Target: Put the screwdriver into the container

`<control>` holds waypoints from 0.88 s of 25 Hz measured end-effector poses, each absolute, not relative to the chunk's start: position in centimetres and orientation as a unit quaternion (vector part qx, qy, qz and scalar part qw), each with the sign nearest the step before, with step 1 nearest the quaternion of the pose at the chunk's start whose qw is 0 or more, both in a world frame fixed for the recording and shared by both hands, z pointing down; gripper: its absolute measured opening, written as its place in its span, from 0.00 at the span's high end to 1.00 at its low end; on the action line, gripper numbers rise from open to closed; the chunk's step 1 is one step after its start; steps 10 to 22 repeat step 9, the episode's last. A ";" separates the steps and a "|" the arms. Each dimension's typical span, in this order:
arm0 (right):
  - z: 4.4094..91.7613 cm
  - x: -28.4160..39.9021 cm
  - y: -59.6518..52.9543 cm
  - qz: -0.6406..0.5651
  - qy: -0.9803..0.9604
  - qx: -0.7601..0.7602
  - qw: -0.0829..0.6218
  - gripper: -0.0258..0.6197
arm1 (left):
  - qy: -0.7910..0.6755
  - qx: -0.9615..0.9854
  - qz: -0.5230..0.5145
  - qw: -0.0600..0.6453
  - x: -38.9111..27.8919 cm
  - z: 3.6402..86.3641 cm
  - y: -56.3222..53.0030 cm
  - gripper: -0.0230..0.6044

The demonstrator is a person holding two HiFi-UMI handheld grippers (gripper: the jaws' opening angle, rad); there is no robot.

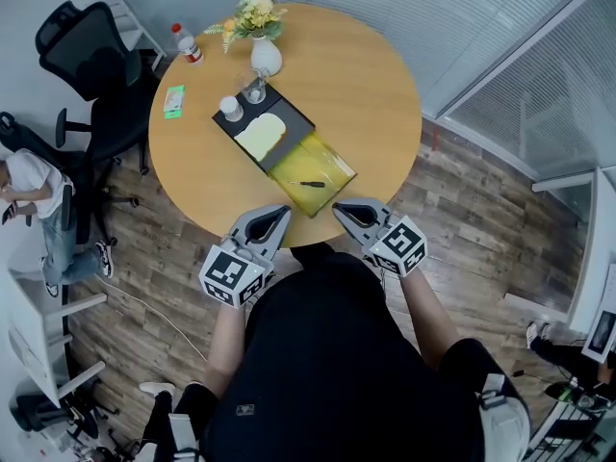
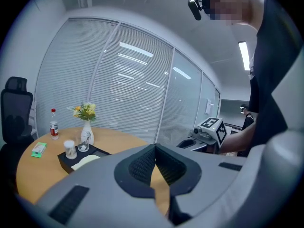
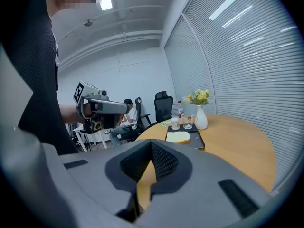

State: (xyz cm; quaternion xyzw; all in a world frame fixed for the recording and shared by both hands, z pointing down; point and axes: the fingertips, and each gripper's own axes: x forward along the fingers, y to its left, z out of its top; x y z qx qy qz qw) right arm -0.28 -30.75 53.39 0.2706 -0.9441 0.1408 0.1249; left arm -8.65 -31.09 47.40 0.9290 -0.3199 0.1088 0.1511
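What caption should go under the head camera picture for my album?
Left tool and right tool, both shut, hover beside the round table where a screwdriver lies in the yellow container.

- An office — a meeting corner, going by the furniture.
- Glass partition walls [image 1: 462, 17] hung with slatted blinds.
- Black swivel chairs [image 1: 89, 44] beside a round wooden table [image 1: 366, 94].
- Strip lights [image 2: 244, 56] in the ceiling — and a person [image 1: 29, 176] seated off to one side.
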 end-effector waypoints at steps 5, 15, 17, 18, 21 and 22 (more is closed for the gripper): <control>53.7 -0.8 -30.8 0.141 -0.945 0.266 0.130 0.95 | -0.326 0.926 0.111 0.154 -9.4 47.6 -31.1 0.96; 53.8 -1.3 -30.9 0.145 -0.945 0.260 0.135 0.95 | -0.328 0.925 0.108 0.156 -9.7 47.6 -31.0 0.96; 53.8 -1.3 -30.9 0.145 -0.945 0.260 0.135 0.95 | -0.328 0.925 0.108 0.156 -9.7 47.6 -31.0 0.96; 53.8 -1.3 -30.9 0.145 -0.945 0.260 0.135 0.95 | -0.328 0.925 0.108 0.156 -9.7 47.6 -31.0 0.96; 53.8 -1.3 -30.9 0.145 -0.945 0.260 0.135 0.95 | -0.328 0.925 0.108 0.156 -9.7 47.6 -31.0 0.96; 53.8 -1.3 -30.9 0.145 -0.945 0.260 0.135 0.95 | -0.328 0.925 0.108 0.156 -9.7 47.6 -31.0 0.96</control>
